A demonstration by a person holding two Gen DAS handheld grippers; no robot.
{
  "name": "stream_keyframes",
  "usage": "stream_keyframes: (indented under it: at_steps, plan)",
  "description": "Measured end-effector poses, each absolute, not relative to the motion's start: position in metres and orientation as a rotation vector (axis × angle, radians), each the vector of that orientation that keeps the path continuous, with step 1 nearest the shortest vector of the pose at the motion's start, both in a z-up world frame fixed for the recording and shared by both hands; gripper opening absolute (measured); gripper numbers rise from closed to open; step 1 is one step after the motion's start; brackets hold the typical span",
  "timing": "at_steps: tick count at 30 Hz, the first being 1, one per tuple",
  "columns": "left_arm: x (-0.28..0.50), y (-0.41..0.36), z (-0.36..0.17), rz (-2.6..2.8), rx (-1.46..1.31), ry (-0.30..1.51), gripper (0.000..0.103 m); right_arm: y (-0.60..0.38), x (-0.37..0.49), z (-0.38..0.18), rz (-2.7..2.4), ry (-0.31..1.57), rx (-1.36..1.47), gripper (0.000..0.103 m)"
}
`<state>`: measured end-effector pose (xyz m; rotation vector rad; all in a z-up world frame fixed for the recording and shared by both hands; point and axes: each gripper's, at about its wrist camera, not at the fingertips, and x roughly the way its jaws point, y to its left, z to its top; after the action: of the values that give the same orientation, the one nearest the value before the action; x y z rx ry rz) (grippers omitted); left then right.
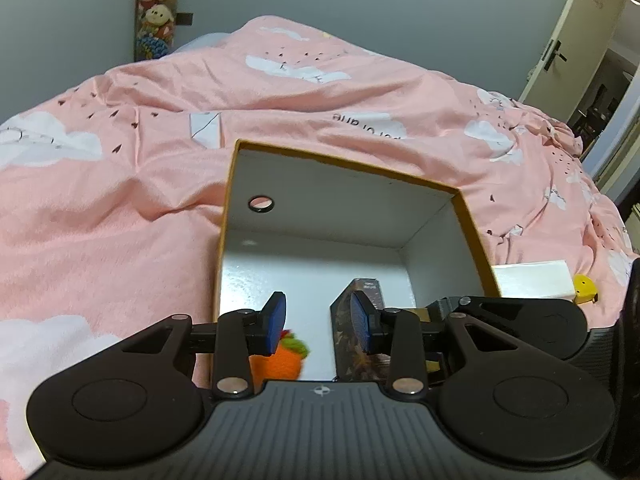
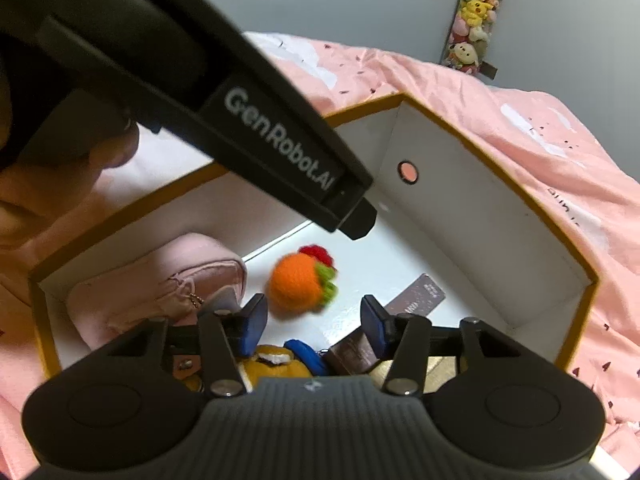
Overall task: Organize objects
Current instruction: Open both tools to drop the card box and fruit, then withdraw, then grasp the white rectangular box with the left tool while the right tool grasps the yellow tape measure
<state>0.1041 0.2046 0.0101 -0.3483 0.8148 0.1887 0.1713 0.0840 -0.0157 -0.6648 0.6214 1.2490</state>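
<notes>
An open white box with a yellow rim [image 1: 424, 188] [image 2: 496, 216] sits on a pink bed. Inside lie an orange knitted fruit with green leaves [image 2: 298, 282] [image 1: 280, 362], a pink pouch [image 2: 160, 288], a dark brown flat box [image 2: 416, 300] [image 1: 356, 344], and a yellow and blue plush [image 2: 280, 362]. My left gripper [image 1: 318, 320] is open and empty above the box, over the orange fruit. My right gripper [image 2: 312, 320] is open and empty over the box, just above the fruit. The body of the left gripper [image 2: 224, 112] crosses the right wrist view.
A pink duvet with white clouds [image 1: 120, 184] covers the bed around the box. A white carton [image 1: 532, 278] and a yellow object [image 1: 585, 286] lie to the right of the box. A hanging strip of plush toys [image 1: 158, 4] and a door [image 1: 576, 40] are behind.
</notes>
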Motion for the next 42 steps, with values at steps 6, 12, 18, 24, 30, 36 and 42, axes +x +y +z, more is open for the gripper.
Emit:
stream_keyframes:
  at_steps: [6, 12, 18, 24, 30, 36, 42]
  plan:
    - [0.105, 0.186, 0.023, 0.146, -0.298, 0.783, 0.041, 0.044, 0.173, 0.01, 1.186, 0.568, -0.557, 0.054]
    - [0.115, 0.153, 0.036, 0.054, -0.234, 0.753, 0.043, -0.024, 0.19, 0.028, 0.99, 0.551, -0.394, 0.055]
    - [0.143, 0.096, 0.04, -0.077, -0.062, 0.77, 0.043, -0.1, 0.213, 0.019, 0.715, 0.571, -0.334, 0.059]
    - [0.178, 0.041, 0.029, -0.233, 0.114, 0.812, 0.043, -0.153, 0.25, 0.013, 0.507, 0.597, -0.33, 0.062]
    - [0.203, -0.012, 0.0, -0.34, 0.341, 0.835, 0.044, -0.192, 0.287, -0.006, 0.404, 0.637, -0.293, 0.061]
    - [0.224, -0.049, -0.033, -0.412, 0.558, 0.8, 0.059, -0.214, 0.313, -0.019, 0.35, 0.684, -0.208, 0.061]
    - [0.253, -0.064, -0.052, -0.51, 0.709, 0.804, 0.071, -0.226, 0.336, -0.033, 0.345, 0.701, -0.122, 0.062]
